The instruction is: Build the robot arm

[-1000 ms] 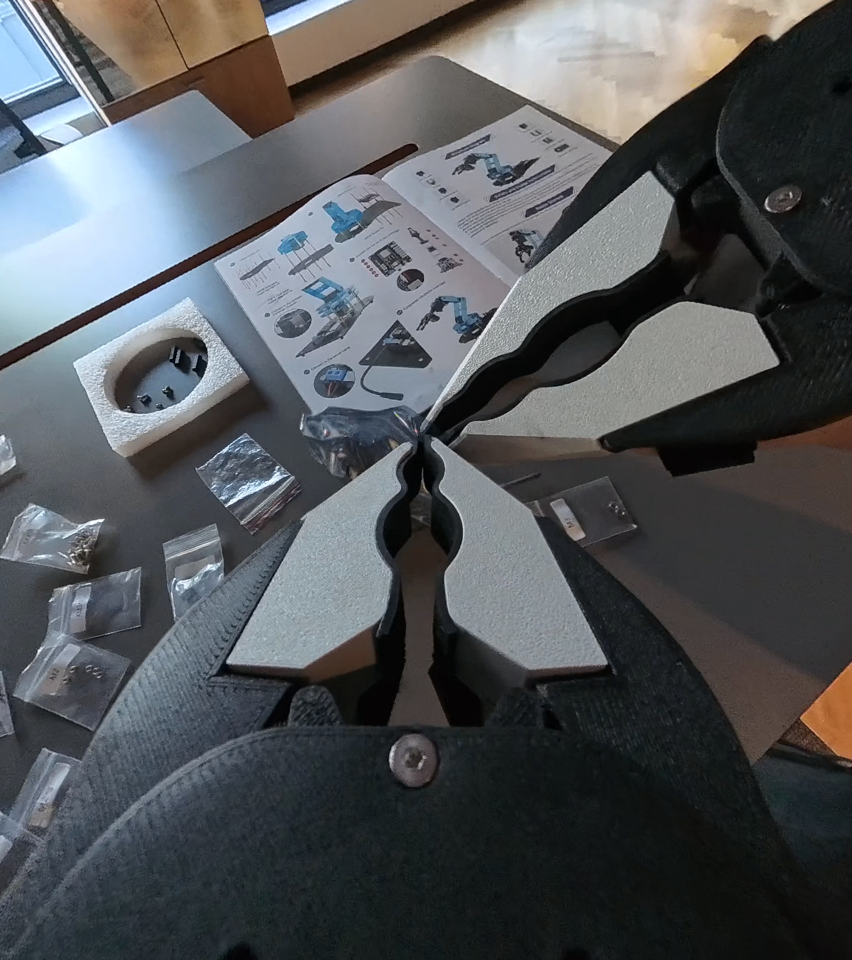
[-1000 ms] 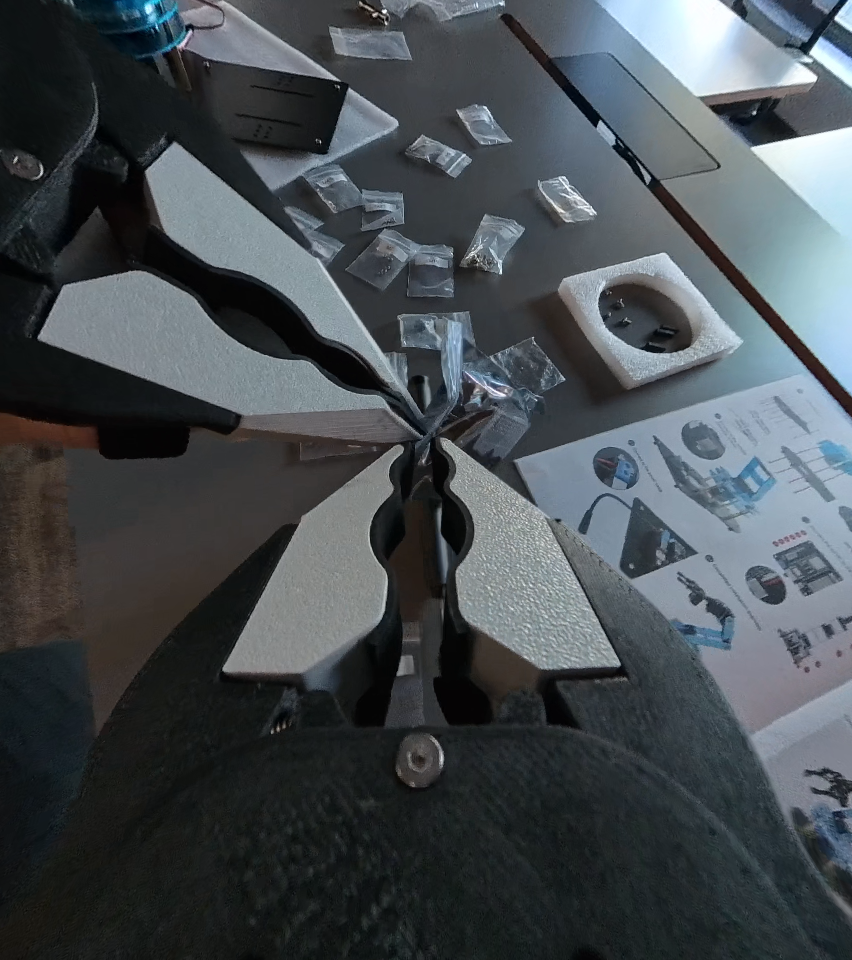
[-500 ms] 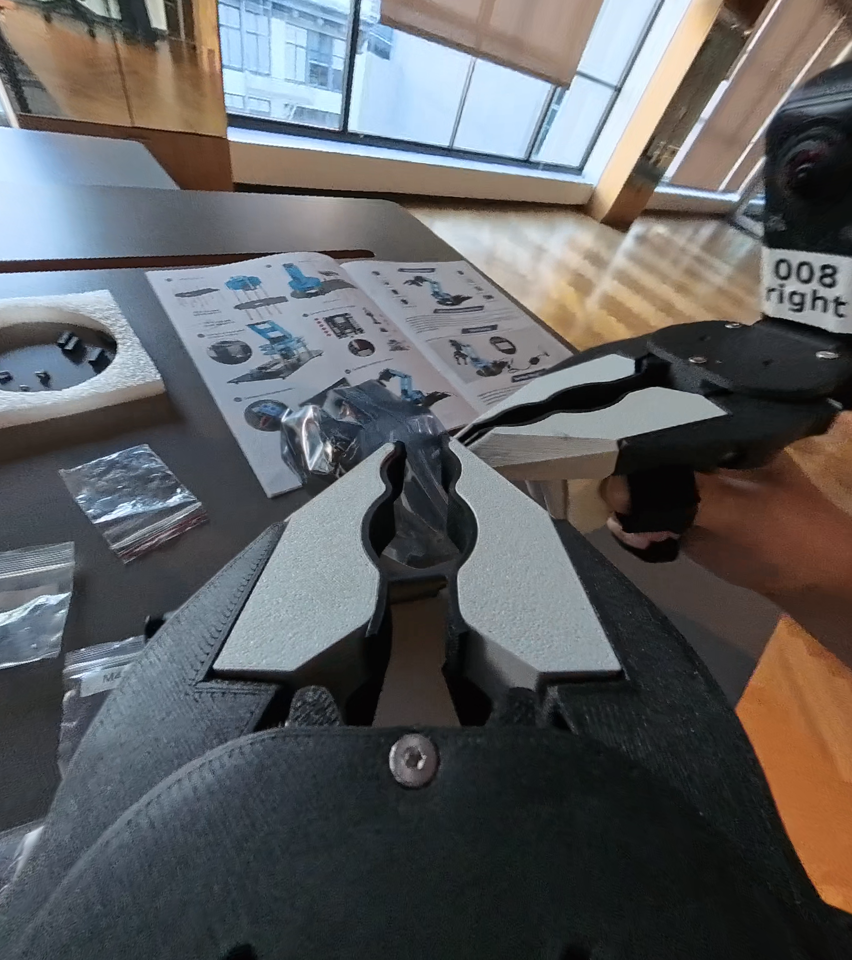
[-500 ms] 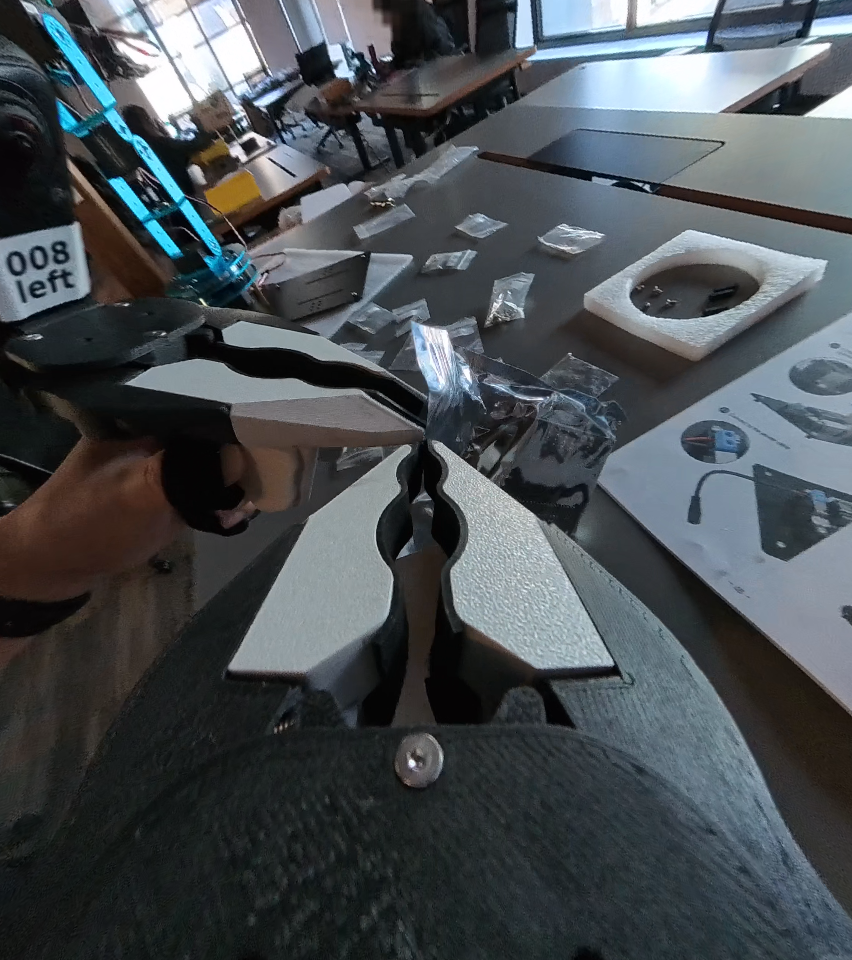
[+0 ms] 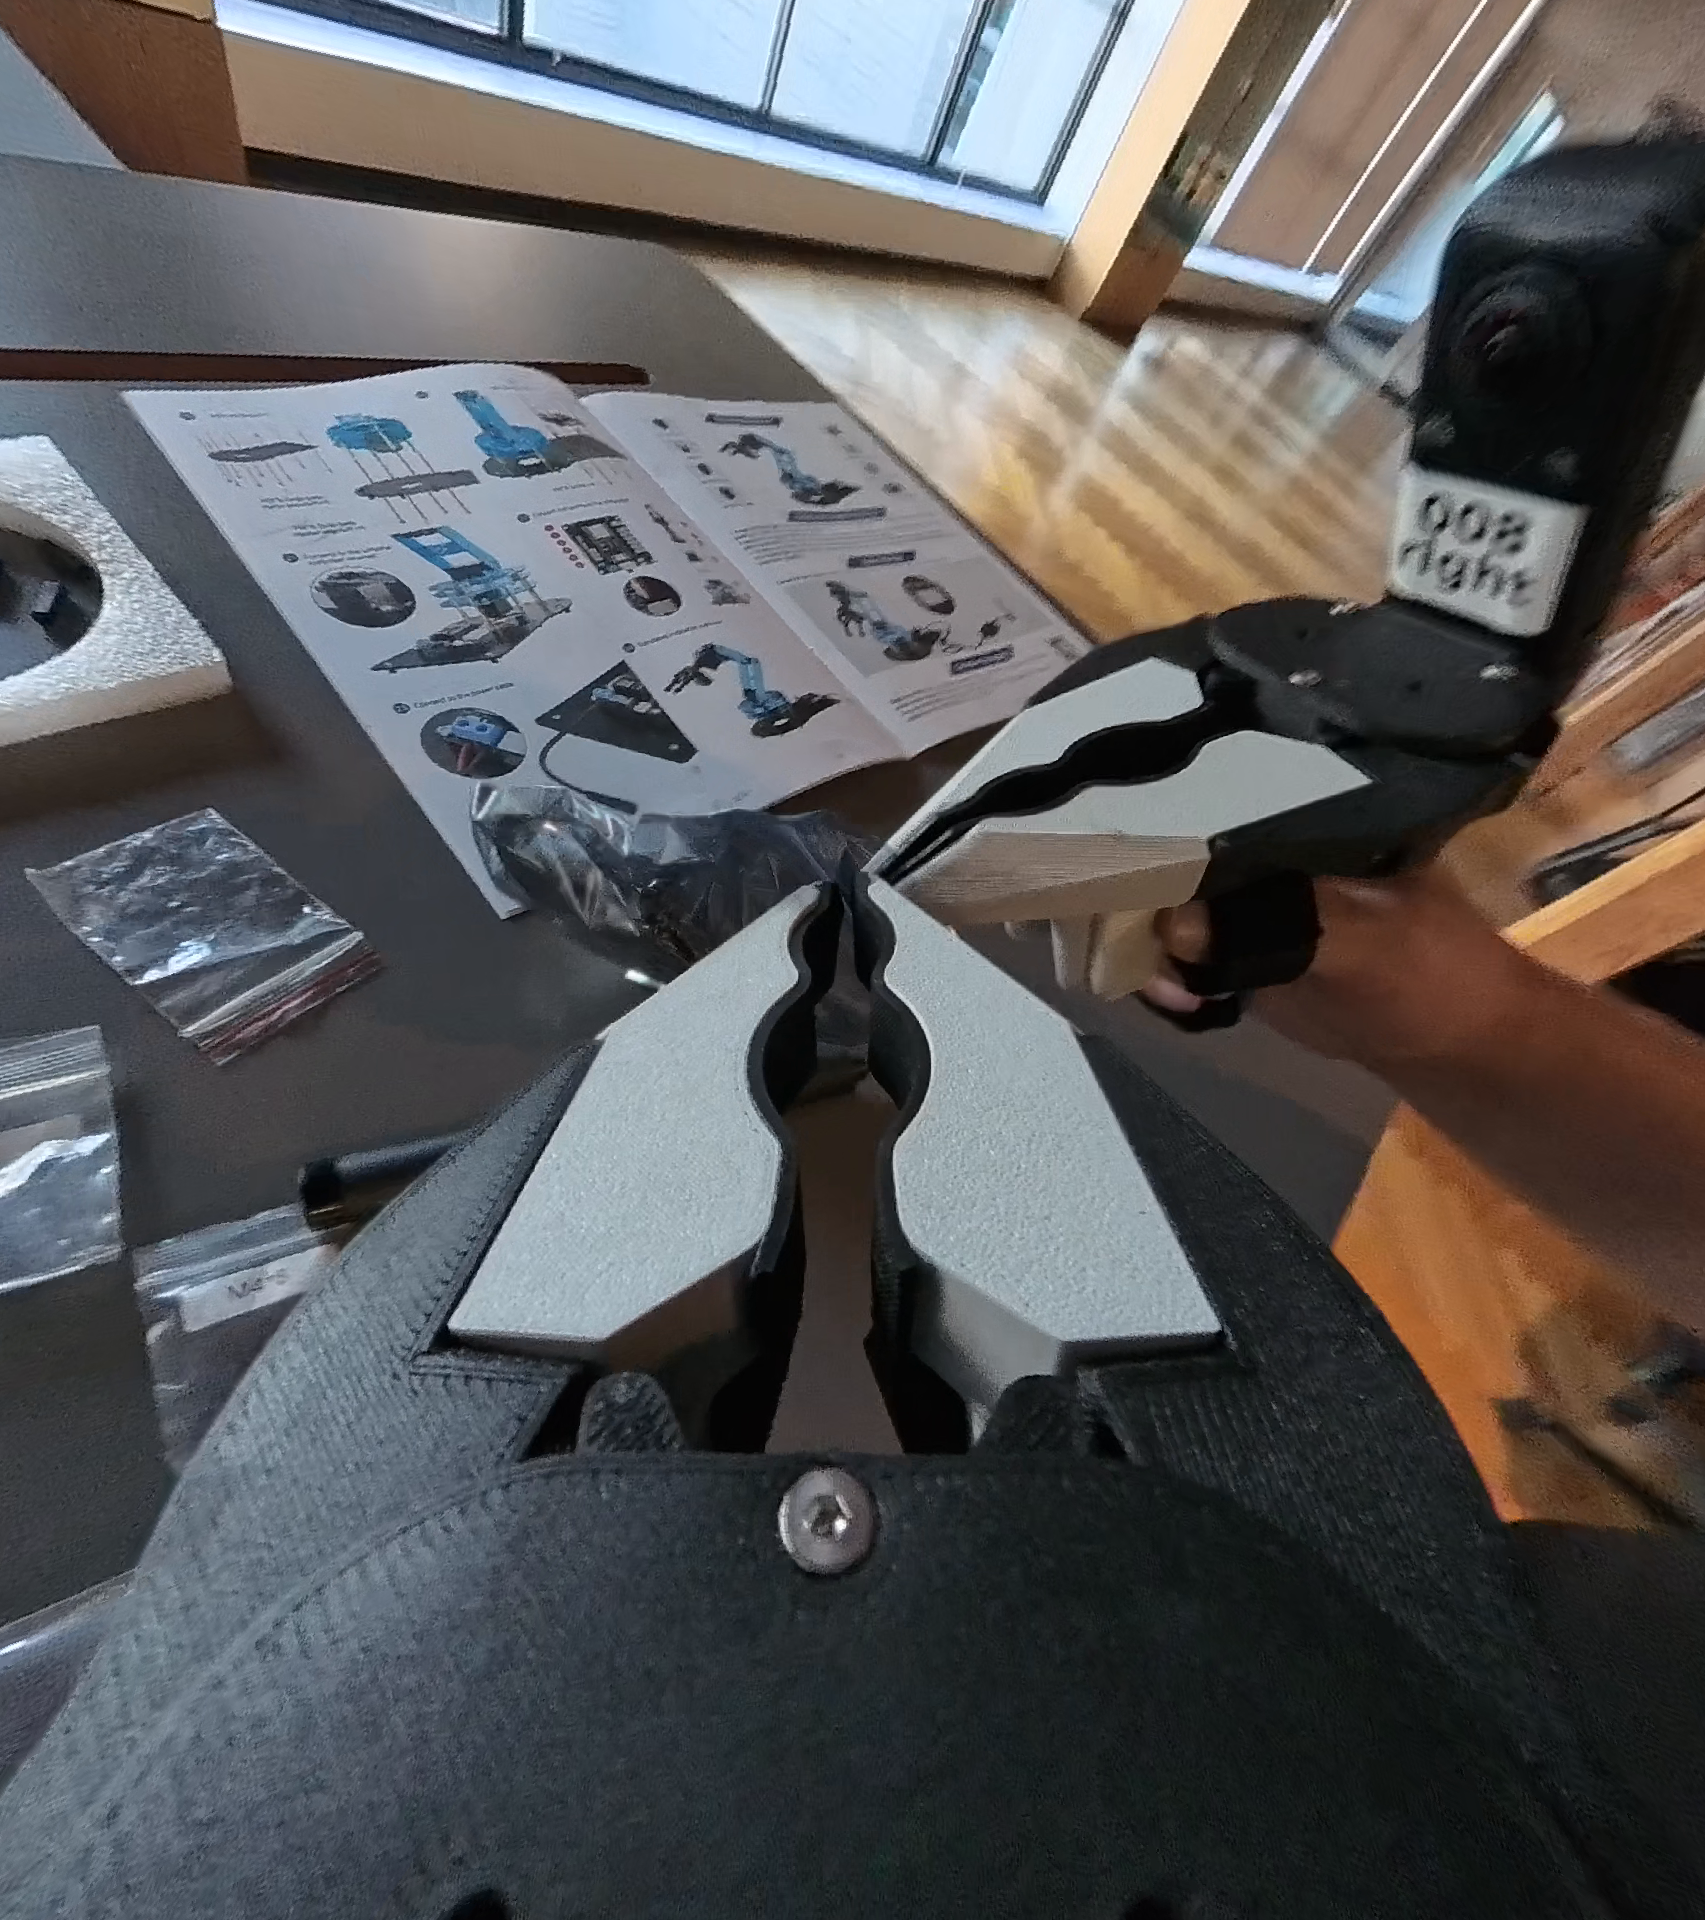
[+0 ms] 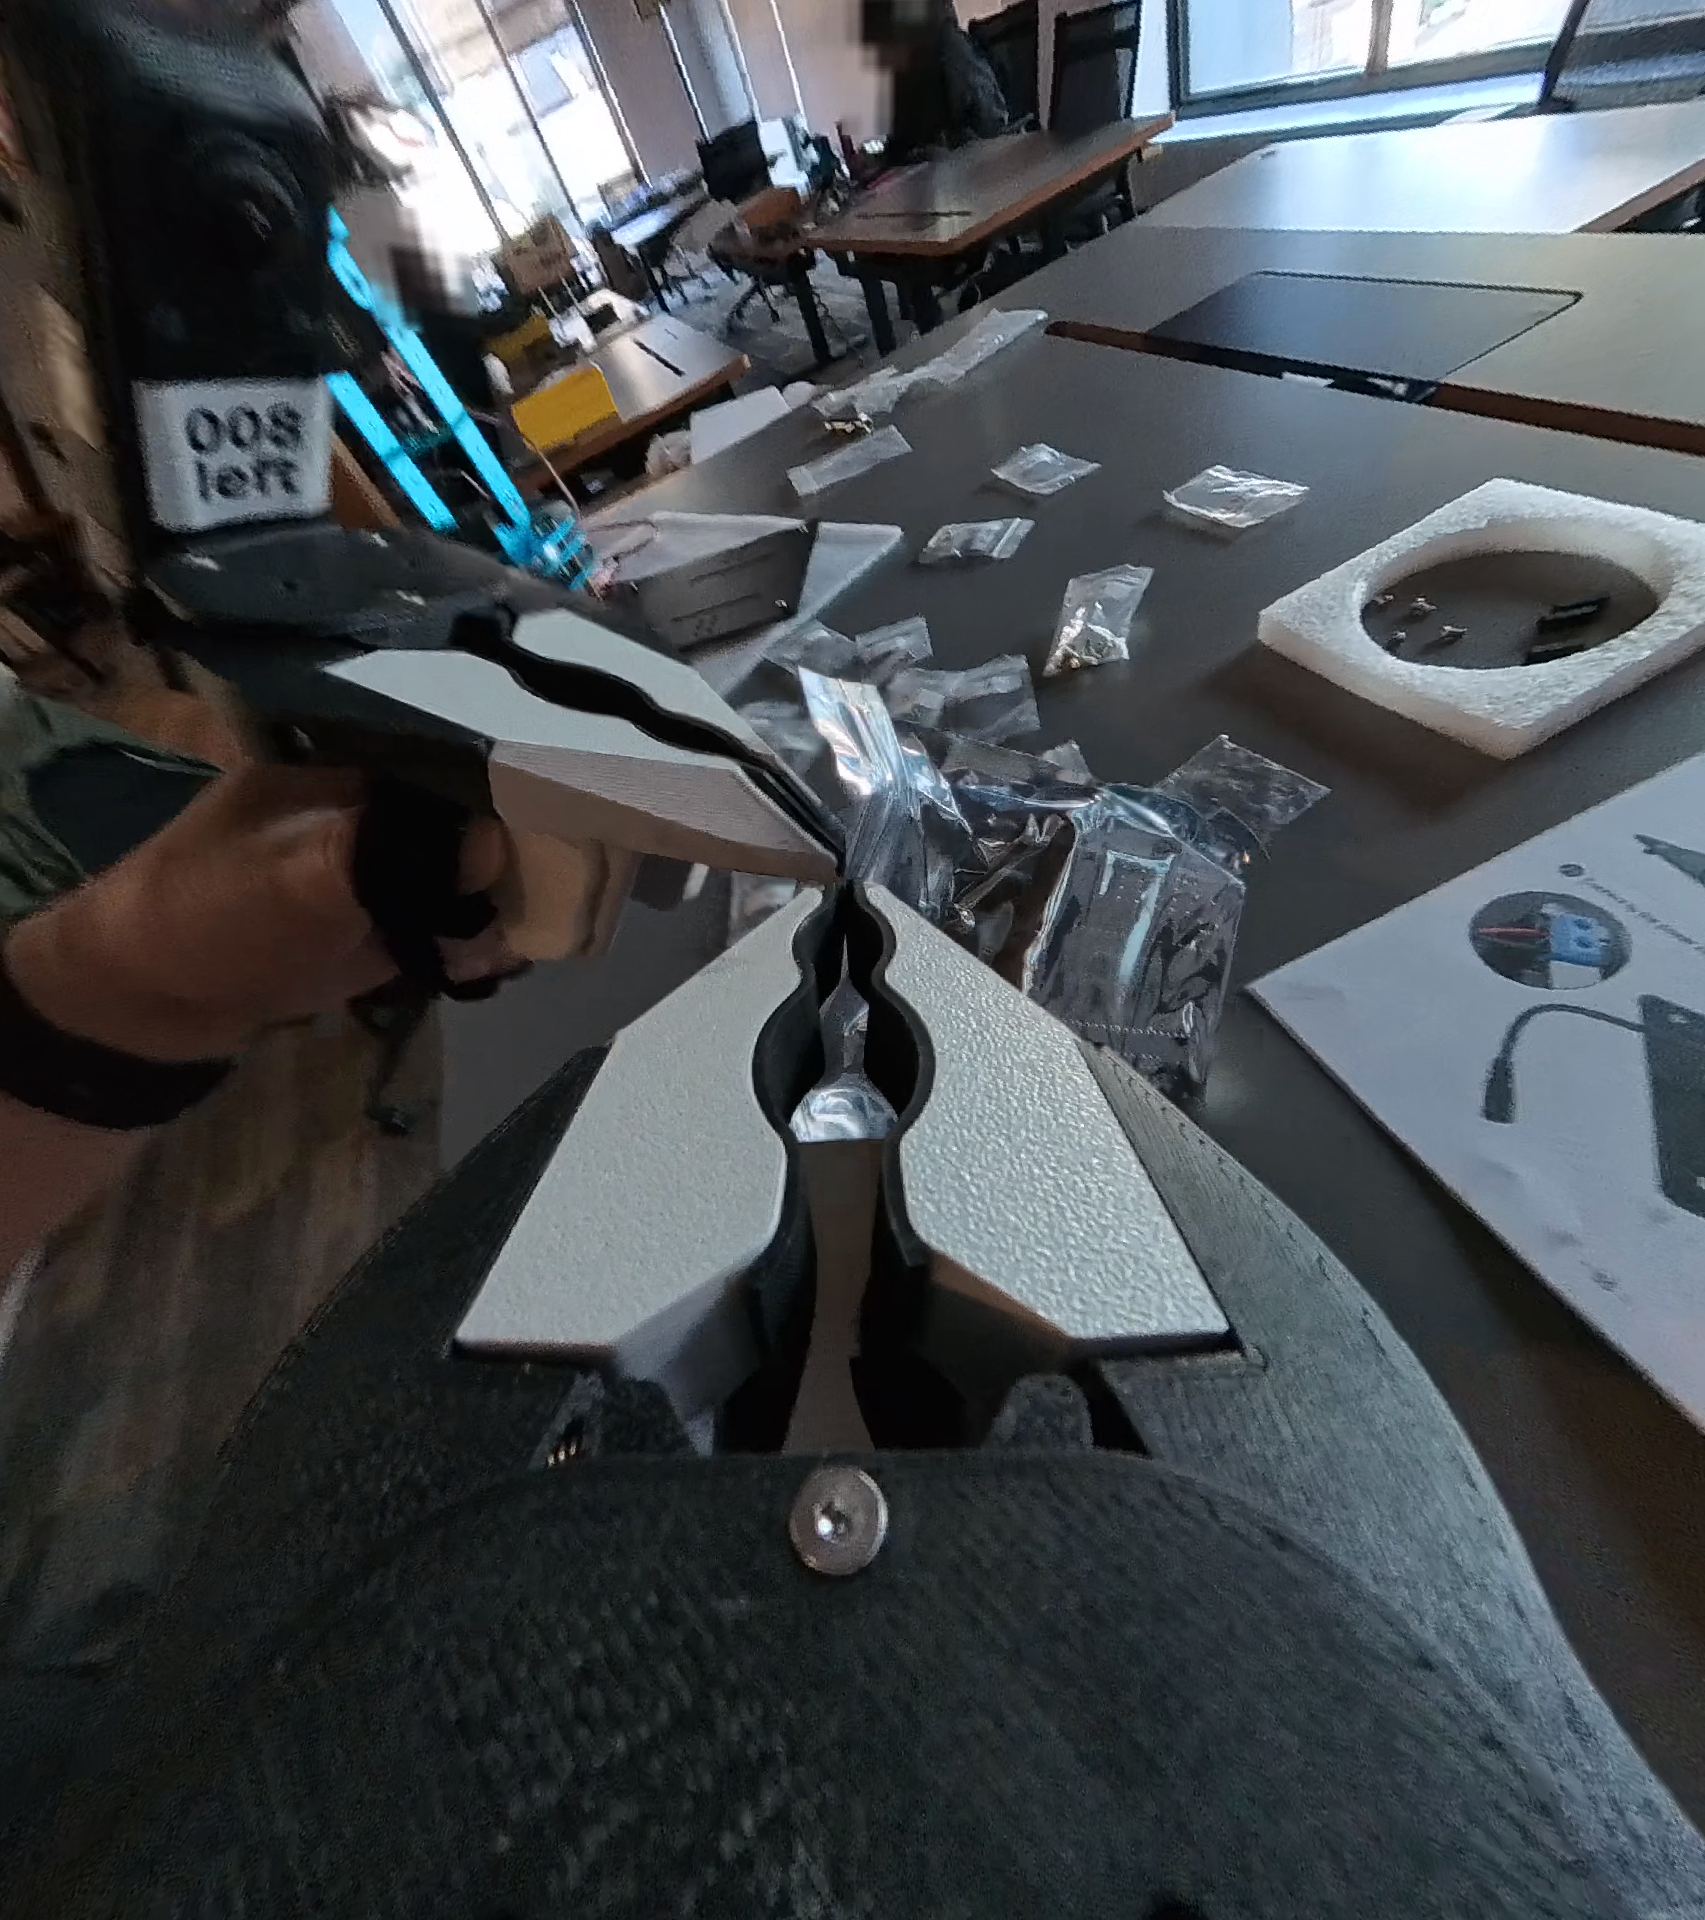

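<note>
The left gripper (image 5: 846, 902) is pinched tight on the top edge of a crinkled clear plastic bag (image 6: 1087, 883), and the right gripper (image 6: 846, 902) is clamped on the same edge right beside it, tips nearly touching. The bag hangs between them, held up just above the dark table (image 5: 328, 260), its lower part bunched near the open instruction booklet (image 5: 557, 582).

With two grips this close on one thin edge, it looks like steady, even pull matters: each tool should keep its bite on its own layer of film, or the plastic could slip out or tear crookedly.

The bag is glossy and wrinkled, with dark small parts inside that I can't make out. Around it lie a white foam block (image 6: 1544, 623) with a round cutout and several small zip bags (image 5: 193, 914).
</note>
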Demonstrator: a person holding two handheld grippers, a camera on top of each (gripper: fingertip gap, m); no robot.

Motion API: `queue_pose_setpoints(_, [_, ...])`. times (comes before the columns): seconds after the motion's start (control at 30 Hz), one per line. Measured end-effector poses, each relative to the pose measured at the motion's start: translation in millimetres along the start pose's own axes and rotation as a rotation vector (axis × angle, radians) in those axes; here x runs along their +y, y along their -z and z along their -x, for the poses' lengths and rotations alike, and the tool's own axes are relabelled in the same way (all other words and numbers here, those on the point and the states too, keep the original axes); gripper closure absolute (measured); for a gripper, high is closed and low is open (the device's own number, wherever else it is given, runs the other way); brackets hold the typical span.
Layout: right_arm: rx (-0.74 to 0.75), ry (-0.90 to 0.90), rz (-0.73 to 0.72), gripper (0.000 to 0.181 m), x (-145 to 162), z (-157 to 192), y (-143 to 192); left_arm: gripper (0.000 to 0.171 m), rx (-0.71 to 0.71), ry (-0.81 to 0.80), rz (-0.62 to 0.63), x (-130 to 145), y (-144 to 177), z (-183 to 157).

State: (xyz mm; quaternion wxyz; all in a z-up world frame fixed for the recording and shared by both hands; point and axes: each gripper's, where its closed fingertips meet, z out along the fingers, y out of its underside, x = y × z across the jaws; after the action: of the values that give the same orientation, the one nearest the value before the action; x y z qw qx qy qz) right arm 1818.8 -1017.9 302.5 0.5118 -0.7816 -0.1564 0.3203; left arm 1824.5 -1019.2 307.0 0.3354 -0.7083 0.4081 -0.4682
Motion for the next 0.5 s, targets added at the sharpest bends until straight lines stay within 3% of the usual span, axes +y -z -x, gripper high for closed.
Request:
queue_pose_setpoints(0.13, [-0.065, -0.117, -0.074, 0.181, -17, 7, -1, 0.17, 0.164, 0.209, -0.129, -17, 8, -3])
queue_pose_setpoints(0.23, [-0.099, -0.136, -0.093, 0.181, -22, 10, 2, 0.164, 0.249, 0.268, -0.131, -22, 12, -8])
queue_pose_setpoints(0.5, [0.045, 0.171, 0.012, 0.181, -13, 6, 0, 0.168, 0.154, 0.197, -0.022, -12, 6, -3])
